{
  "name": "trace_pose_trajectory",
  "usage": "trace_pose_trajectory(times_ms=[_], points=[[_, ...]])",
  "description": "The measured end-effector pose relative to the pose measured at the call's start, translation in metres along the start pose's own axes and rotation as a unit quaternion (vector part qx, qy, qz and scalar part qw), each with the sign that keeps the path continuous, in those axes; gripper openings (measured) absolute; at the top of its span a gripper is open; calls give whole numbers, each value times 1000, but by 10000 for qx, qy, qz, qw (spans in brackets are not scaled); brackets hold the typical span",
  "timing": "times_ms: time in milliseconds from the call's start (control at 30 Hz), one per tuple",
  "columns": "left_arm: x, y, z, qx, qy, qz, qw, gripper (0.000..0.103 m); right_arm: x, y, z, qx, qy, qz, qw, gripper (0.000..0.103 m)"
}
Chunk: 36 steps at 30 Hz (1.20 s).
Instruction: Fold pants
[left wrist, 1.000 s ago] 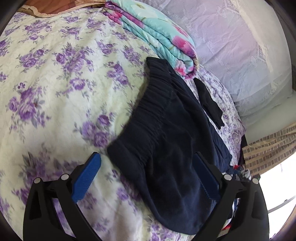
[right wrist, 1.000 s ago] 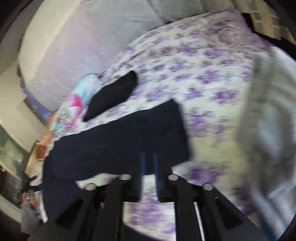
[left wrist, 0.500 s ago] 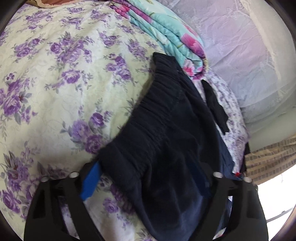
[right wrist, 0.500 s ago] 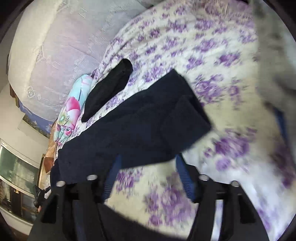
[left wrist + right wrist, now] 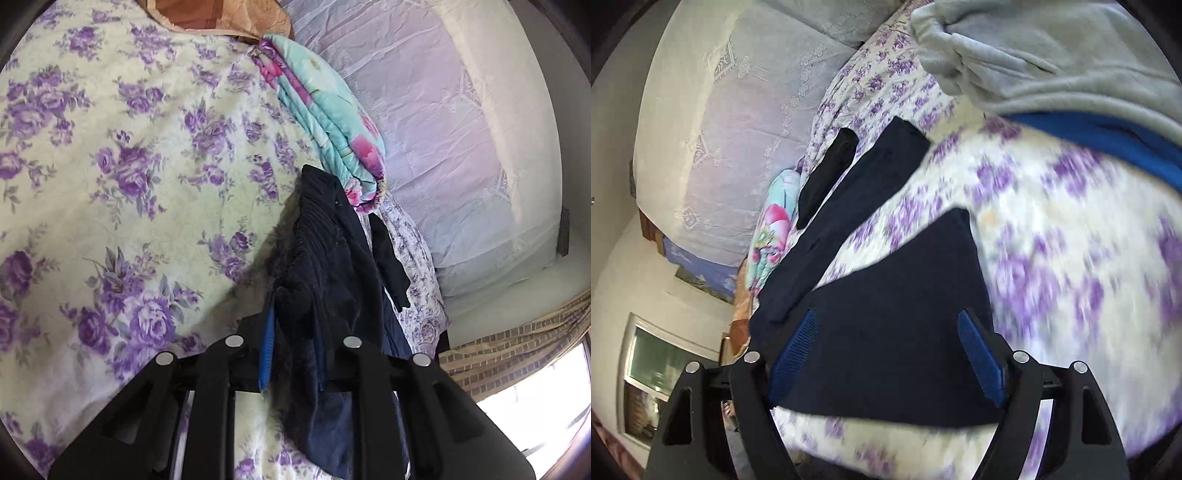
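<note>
Dark navy pants (image 5: 332, 266) lie on a bed with a purple-flowered sheet (image 5: 110, 166). My left gripper (image 5: 291, 350) is shut on the bunched waistband end of the pants, the cloth pinched between its blue pads. In the right wrist view the two pant legs (image 5: 897, 332) spread apart on the sheet. My right gripper (image 5: 886, 354) is open, its blue pads on either side of the near leg's hem. The far leg (image 5: 864, 192) stretches toward the pillows.
A folded turquoise and pink quilt (image 5: 325, 122) lies beside the waistband. A black sock-like item (image 5: 388, 258) (image 5: 827, 173) lies near the pants. A grey garment (image 5: 1034, 51) over a blue one sits at the far right. A lilac headboard cover (image 5: 443, 129) stands behind.
My left gripper closed on the waistband and bunched it up. My right gripper opened from shut and moved in over the near leg's hem.
</note>
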<state>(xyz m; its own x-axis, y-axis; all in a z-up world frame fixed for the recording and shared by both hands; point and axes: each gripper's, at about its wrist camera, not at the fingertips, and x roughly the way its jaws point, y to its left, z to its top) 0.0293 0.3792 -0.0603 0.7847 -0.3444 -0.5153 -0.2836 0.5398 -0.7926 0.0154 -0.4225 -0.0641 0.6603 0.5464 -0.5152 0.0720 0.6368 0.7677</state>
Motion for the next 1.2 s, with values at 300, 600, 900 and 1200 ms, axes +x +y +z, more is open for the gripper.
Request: trace_pose_trajectory(times_ms=[300, 600, 900, 1200], points=[[-1, 5, -6, -75, -1, 62, 10000, 17, -22, -24, -62, 358, 267, 1, 9990, 80], [-15, -1, -2, -316, 28, -168, 9994, 16, 19, -20, -15, 306, -490, 452, 9973, 13], [-33, 10, -38, -307, 235, 56, 9992, 16, -1, -16, 12, -240, -235, -242, 9991, 12], [-66, 18, -33, -52, -325, 711, 9969, 47, -26, -26, 1, -378, -608, -1012, 9923, 47]])
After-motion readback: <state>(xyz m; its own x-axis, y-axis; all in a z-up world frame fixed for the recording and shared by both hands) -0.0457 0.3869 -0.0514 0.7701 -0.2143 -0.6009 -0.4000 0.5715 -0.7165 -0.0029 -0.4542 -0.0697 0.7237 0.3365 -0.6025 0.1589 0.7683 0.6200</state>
